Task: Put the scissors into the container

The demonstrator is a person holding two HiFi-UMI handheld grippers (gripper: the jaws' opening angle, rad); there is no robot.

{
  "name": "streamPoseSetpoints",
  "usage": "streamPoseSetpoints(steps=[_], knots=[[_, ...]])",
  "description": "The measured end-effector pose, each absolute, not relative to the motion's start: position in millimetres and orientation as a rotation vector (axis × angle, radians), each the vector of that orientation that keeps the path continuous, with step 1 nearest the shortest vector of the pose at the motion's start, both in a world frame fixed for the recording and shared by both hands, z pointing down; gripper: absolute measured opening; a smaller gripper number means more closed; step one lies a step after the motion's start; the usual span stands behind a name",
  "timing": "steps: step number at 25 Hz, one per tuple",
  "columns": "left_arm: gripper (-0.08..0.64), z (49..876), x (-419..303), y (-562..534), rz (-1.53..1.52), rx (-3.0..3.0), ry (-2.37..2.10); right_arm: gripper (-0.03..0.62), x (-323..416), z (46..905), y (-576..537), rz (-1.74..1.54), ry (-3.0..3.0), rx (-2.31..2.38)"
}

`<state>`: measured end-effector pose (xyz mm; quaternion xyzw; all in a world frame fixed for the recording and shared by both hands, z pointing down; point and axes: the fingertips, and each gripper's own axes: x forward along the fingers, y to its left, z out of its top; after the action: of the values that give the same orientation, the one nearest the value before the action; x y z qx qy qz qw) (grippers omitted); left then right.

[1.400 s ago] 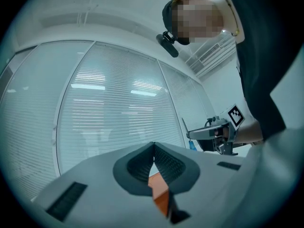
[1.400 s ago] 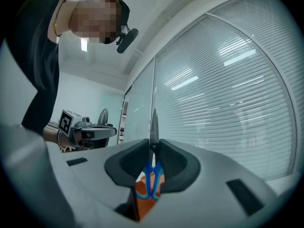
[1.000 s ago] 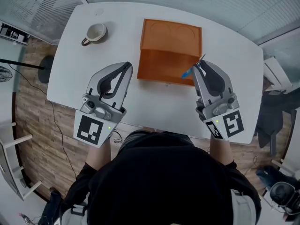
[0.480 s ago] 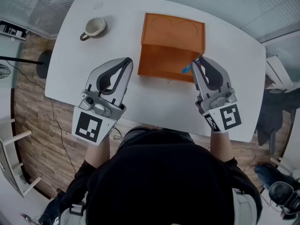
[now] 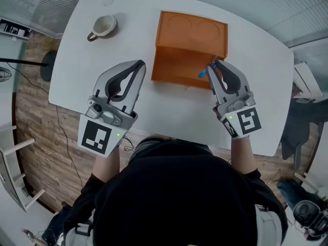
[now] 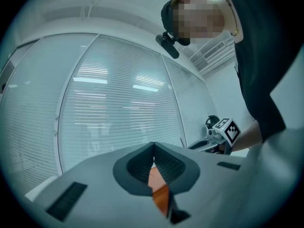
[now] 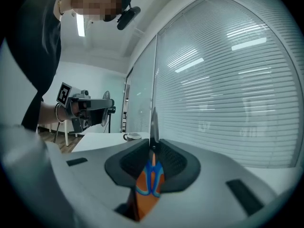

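Observation:
An orange open-topped container [image 5: 189,40] stands on the white table [image 5: 77,65]. My right gripper [image 5: 214,66] is shut on the scissors [image 5: 203,75], whose blue handle shows beside the jaws at the container's front right corner. In the right gripper view the scissors [image 7: 152,177] sit upright between the jaws of the right gripper [image 7: 153,146], blades pointing past the tips and blue handles below. My left gripper [image 5: 138,66] hovers just left of the container's front wall, shut on nothing. In the left gripper view the left gripper [image 6: 153,148] has a strip of orange container [image 6: 161,196] showing below its tips.
A grey mug [image 5: 102,25] stands at the table's far left, also visible in the right gripper view as a small mug [image 7: 133,137]. Wooden floor, a cable and a dark stand base lie left of the table. A chair with dark clothing is at the right.
The right gripper with the scissors has shifted a little left, from the container's right edge to over its front right corner. The left gripper has barely moved.

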<state>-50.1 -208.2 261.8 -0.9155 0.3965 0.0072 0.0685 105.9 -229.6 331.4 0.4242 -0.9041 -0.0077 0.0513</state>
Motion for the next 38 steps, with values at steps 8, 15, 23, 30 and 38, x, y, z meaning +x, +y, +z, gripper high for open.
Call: streamPoseSetpoints(steps=[8,15,23,30,38], knots=[[0.014,265.5,-51.7,-208.6,0.007,-2.758,1.216,0.071,104.5,347.3,-232.5,-0.002,-2.726,1.250],[0.014,268.0,-53.8,-212.8,0.010,-2.759,1.227,0.070,101.1,362.1,-236.8,0.001,-2.691,1.208],[0.014,267.8,-53.7,-211.1,0.008,-2.753,1.238,0.069,101.5,376.3,-235.5,-0.059,-2.639,1.130],[0.014,266.0,-53.2,-209.0,0.005,-2.745,1.250,0.069,102.9,387.8,-232.3,-0.087,-2.594,1.071],[0.014,268.3,-53.1,-209.6,-0.001,-2.747,1.263,0.067,103.6,398.8,-231.9,-0.092,-2.564,1.015]])
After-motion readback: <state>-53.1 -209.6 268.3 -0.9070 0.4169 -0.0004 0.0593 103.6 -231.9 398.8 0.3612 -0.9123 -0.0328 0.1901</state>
